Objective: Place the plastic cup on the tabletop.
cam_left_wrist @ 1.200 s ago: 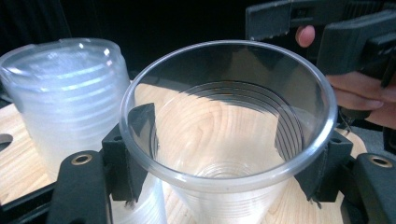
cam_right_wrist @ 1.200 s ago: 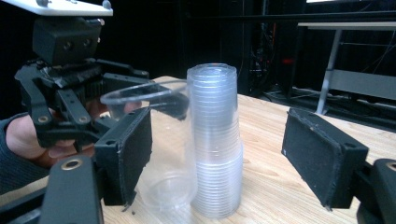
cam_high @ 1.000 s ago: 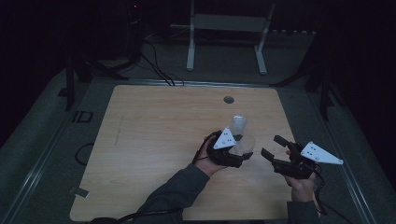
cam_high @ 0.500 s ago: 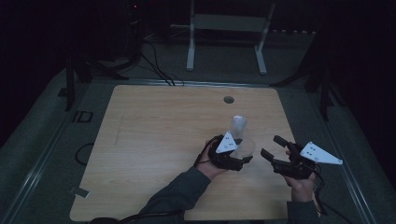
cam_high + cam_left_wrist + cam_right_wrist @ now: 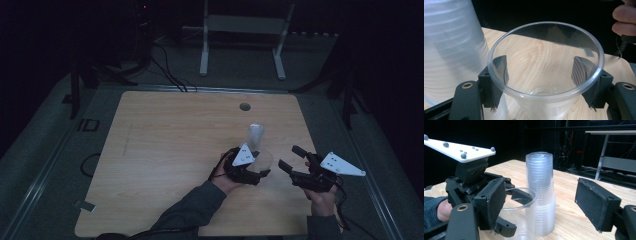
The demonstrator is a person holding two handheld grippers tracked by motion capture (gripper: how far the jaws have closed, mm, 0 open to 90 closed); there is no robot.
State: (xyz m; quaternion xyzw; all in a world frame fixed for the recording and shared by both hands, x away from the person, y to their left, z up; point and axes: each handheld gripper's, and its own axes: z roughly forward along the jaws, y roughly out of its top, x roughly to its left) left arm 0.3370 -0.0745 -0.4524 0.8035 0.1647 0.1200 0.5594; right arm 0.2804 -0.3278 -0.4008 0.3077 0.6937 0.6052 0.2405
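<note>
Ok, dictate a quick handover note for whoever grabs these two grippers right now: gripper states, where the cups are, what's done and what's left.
Left gripper: shut on a single clear cup, upright, jaws pressing its sides just under the rim.
Right gripper: open, nothing between the jaws, held beside the cups.
Stack of cups: upside down on the table, right next to the held cup.
Done: one cup is apart from the stack and gripped. Whether its base rests on the table is hard to tell.
Left: probably set this cup down, release, then take the next one.
</note>
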